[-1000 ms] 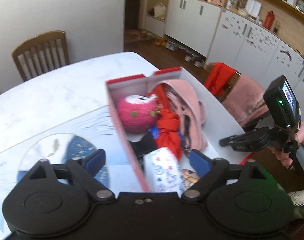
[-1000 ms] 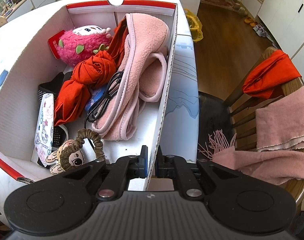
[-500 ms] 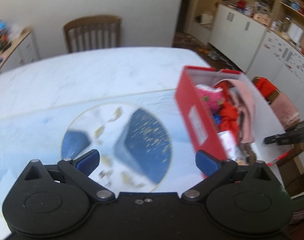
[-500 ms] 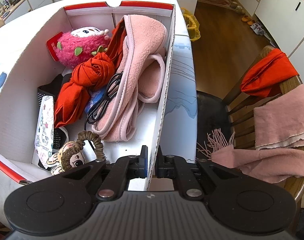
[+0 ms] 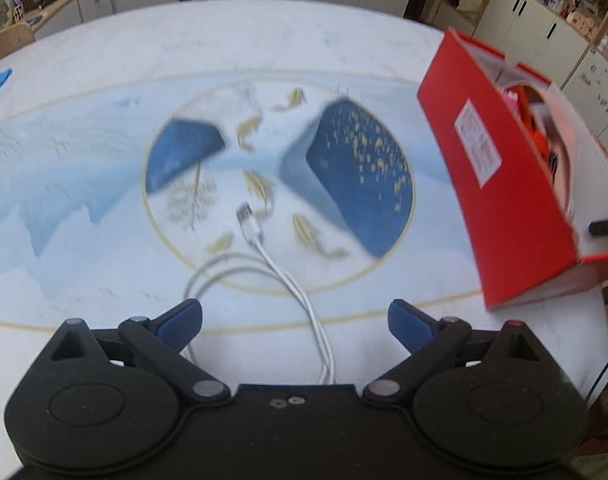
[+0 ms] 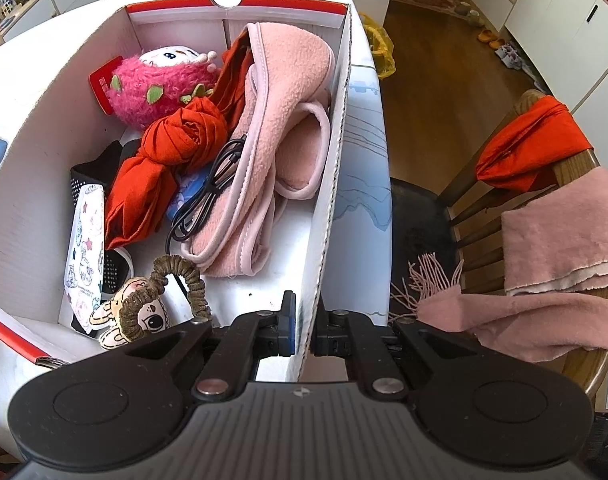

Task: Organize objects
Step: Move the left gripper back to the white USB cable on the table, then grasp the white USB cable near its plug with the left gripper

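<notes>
Only the left wrist view shows the white cable [image 5: 264, 256] on the table [image 5: 84, 184], at 12 o'clock from the spread left gripper [image 5: 295, 318]. The right view shows the right gripper [image 6: 302, 330] pinching the box [image 6: 329, 200] wall, with a black cable [image 6: 208, 192] inside at 11 o'clock.

We lose the near end of the white cable [image 5: 280, 276] under the left gripper's body. The red box [image 5: 499, 184] is blurred, its contents unreadable there.
</notes>
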Demonstrator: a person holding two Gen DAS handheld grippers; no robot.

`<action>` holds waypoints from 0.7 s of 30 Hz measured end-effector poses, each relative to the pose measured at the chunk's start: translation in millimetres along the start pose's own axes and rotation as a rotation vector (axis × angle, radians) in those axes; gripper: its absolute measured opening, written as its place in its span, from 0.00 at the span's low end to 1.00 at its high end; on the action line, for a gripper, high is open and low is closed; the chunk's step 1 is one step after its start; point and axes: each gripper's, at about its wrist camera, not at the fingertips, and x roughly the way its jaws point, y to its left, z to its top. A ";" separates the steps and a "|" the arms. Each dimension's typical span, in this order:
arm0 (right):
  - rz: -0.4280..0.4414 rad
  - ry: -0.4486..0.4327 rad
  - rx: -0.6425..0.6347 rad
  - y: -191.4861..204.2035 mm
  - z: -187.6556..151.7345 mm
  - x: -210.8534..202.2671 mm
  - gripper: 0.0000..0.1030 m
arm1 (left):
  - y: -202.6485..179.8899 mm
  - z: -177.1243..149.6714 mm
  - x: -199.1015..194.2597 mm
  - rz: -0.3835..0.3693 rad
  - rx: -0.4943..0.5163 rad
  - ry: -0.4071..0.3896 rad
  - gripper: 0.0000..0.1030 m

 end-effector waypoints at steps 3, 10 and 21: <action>0.000 0.000 -0.001 0.2 0.0 0.0 0.06 | -6.1 -7.9 10.5 0.026 0.003 0.017 0.89; 0.003 0.003 -0.006 0.6 -0.8 0.3 0.06 | -18.0 -12.9 18.7 0.092 0.027 0.015 0.69; 0.012 0.004 -0.006 -1.0 -1.7 1.2 0.06 | -27.2 -12.6 19.1 0.065 0.013 0.016 0.17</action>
